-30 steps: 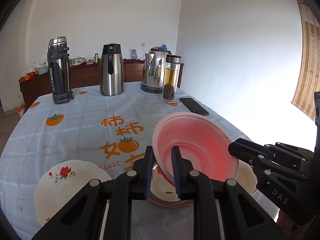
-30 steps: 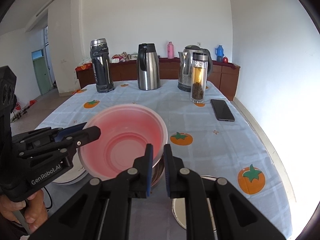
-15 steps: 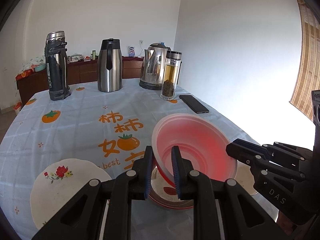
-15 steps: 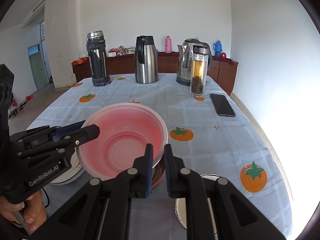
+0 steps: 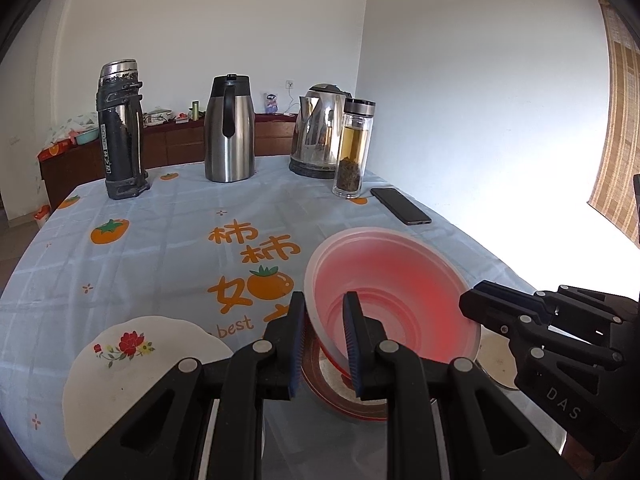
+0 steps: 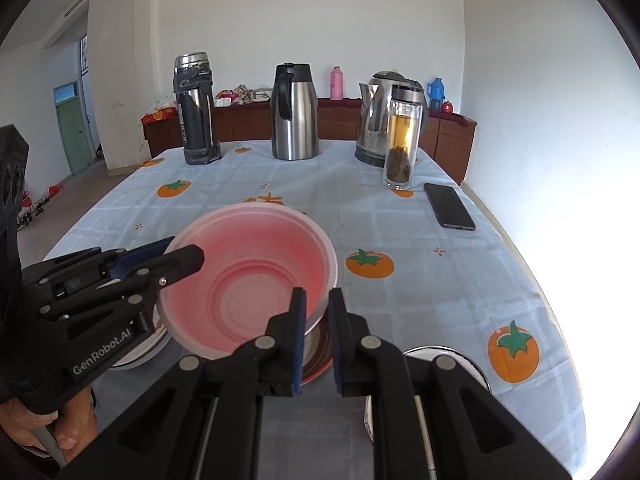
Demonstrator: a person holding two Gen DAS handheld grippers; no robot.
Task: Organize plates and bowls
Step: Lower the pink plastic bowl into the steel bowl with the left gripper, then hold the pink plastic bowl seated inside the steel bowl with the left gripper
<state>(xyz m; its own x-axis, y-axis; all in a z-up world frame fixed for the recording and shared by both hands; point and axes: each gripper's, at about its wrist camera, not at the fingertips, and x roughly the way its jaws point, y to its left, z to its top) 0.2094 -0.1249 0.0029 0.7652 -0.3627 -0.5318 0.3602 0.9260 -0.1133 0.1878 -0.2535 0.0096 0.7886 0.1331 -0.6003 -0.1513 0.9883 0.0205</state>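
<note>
Gripping: left gripper point(image 5: 325, 334) and right gripper point(image 6: 317, 330) both clamp the pink bowl point(image 6: 256, 280) rim.
Left view only: flowered plate point(image 5: 132, 368), near table edge.
Right view only: metal dish point(image 6: 460, 364).

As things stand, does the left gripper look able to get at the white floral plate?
Probably not yet: the left gripper is shut on the rim of the translucent pink plastic bowl. The white floral plate lies uncovered to its left.

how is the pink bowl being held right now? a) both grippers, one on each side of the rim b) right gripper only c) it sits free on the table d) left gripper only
a: the left gripper clamps one side of the pink bowl rim and the right gripper clamps the opposite side, each with one finger inside and one outside the wall.
</note>
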